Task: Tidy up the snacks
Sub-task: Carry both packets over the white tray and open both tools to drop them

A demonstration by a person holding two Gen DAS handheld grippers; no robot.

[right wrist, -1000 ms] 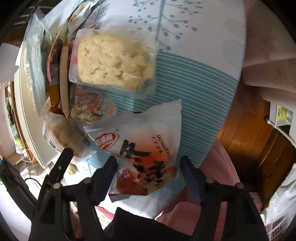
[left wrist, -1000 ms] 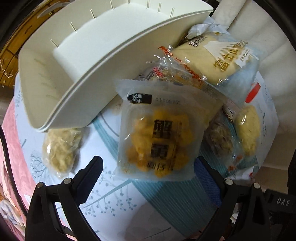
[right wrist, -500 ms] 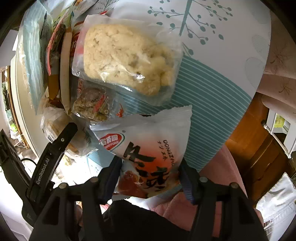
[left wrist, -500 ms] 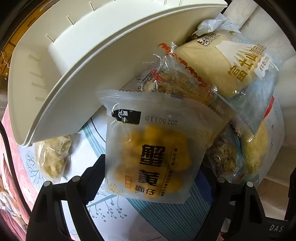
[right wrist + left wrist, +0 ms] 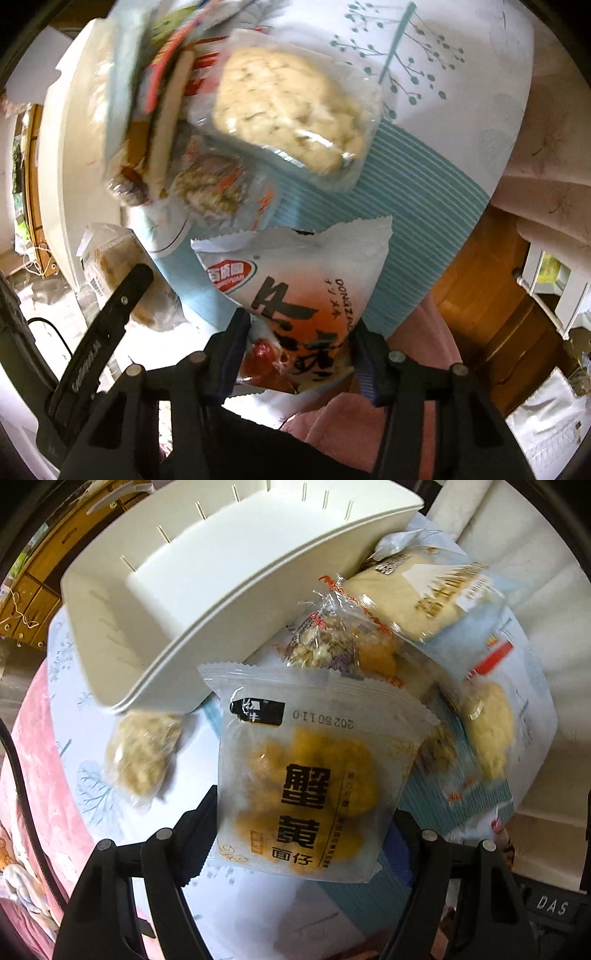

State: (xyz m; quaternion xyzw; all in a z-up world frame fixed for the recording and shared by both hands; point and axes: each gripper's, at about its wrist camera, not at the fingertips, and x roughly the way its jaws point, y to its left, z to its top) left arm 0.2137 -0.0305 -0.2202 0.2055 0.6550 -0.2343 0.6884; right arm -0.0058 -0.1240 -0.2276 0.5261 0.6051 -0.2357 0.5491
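In the left wrist view, the left tongs (image 5: 301,834) are closed onto a translucent snack packet (image 5: 314,775) at lower centre, one finger on each of its side edges. The packet reads "蟹黄面仔" in bold dark characters, with the printed code "20250110" upside down near its top seal beside a small black logo patch; yellow-orange pieces show through the film. A white plastic basket (image 5: 207,590) fills the upper left, tilted, its slotted walls visible and nothing seen inside it. Under its lower edge lies a clear bag of pale crumbly snack (image 5: 142,755) on the patterned table (image 5: 92,760). At upper right a bread packet (image 5: 417,602) carries large gold characters, partly legible as "富士山", above a crinkled clear wrapper of mixed grain snack (image 5: 332,642). Compared with half a second ago, the yellow packet stands higher against the pile and sits deeper between the fingers.

In the right wrist view, the right tongs (image 5: 297,349) grip the lower part of a white and orange packet (image 5: 303,291) at lower centre. It shows a red oval logo, black brush characters and the Latin letters "DONGZAO" along one side. Above it a clear bag of pale cake (image 5: 291,110) lies on the striped part of the table (image 5: 424,206), with a small orange-printed wrapper (image 5: 218,192) to its left. The other gripper's black body (image 5: 107,325) crosses the lower left. The packet is now pinched more tightly than before, and the scene is blurred at upper left.
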